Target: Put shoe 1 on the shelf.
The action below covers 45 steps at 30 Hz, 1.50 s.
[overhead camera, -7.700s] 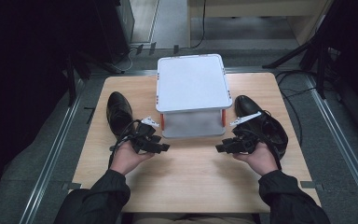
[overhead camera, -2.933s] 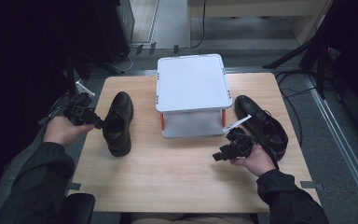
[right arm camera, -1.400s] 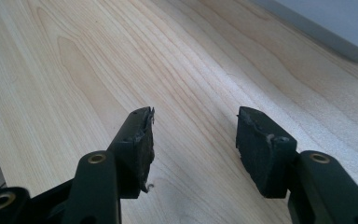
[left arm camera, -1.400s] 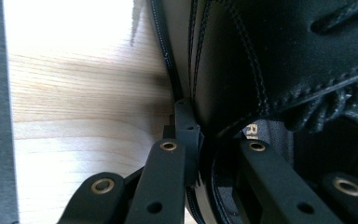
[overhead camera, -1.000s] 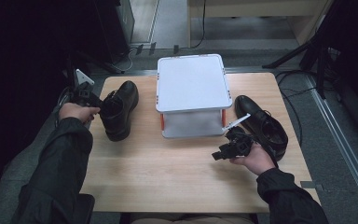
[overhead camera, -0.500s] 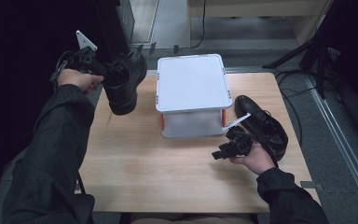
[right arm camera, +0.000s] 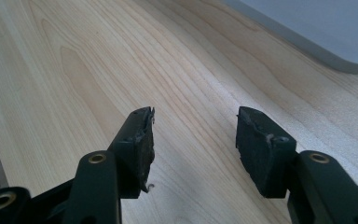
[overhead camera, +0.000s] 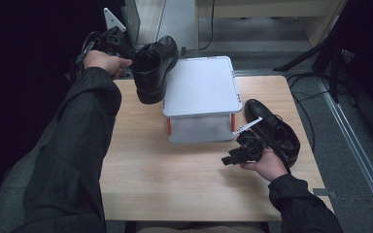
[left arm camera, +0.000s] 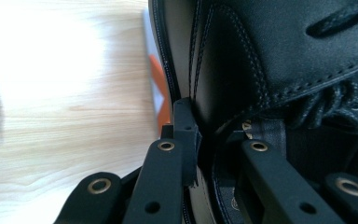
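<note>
From the high view I see my left gripper (overhead camera: pixel 126 57) holding a black shoe (overhead camera: pixel 154 68) lifted off the table (overhead camera: pixel 141 174), beside the grey box (overhead camera: pixel 201 90). My right gripper (overhead camera: pixel 238 154) rests by the second shoe (overhead camera: pixel 274 128).

In the left gripper view, my jaws are clamped on the shoe's collar (left arm camera: pixel 205 121).

In the right gripper view, my jaws stand apart over bare wood (right arm camera: pixel 65 56).

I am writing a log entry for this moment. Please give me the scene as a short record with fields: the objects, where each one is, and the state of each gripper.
table: wooden table
box: white lidded box, mid-table, lid on
lifted shoe: black shoe, in the air by the box's left far corner
resting shoe: second black shoe, on the table right of the box
left gripper: left gripper, shut on the lifted shoe's collar
right gripper: right gripper, open, empty, low over the table near the resting shoe
</note>
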Each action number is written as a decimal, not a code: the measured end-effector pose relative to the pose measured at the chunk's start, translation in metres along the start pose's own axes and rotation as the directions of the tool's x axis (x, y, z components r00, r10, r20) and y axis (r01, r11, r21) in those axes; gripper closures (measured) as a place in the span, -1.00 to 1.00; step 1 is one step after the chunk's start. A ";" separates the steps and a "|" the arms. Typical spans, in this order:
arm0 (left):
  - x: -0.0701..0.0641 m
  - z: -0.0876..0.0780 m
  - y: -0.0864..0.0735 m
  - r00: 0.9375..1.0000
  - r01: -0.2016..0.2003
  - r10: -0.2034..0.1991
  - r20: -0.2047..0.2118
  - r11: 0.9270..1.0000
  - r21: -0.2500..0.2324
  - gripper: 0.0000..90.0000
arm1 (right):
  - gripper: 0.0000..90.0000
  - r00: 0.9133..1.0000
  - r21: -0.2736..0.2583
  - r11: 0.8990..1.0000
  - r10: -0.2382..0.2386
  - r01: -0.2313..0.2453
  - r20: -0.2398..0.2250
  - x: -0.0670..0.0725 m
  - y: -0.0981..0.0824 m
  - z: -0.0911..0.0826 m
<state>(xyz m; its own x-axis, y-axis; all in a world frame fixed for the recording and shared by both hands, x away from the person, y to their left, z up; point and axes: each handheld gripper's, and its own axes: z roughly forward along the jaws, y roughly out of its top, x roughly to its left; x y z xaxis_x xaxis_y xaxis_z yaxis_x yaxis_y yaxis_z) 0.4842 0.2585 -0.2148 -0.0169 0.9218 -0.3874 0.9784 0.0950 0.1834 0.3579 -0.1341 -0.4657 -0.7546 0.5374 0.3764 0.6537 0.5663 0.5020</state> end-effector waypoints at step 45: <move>-0.046 0.060 -0.013 0.996 -0.036 0.030 0.082 0.997 0.072 0.54 | 0.05 1.000 -0.009 1.000 0.013 -0.013 0.002 -0.002 -0.004 -0.003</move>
<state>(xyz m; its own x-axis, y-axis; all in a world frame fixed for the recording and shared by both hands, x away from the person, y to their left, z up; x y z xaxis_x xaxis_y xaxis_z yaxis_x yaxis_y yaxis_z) 0.4850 0.1918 -0.2538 0.0294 0.8901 -0.4549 0.9907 0.0345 0.1316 0.3570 -0.1394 -0.4659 -0.7460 0.5460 0.3813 0.6629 0.5538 0.5039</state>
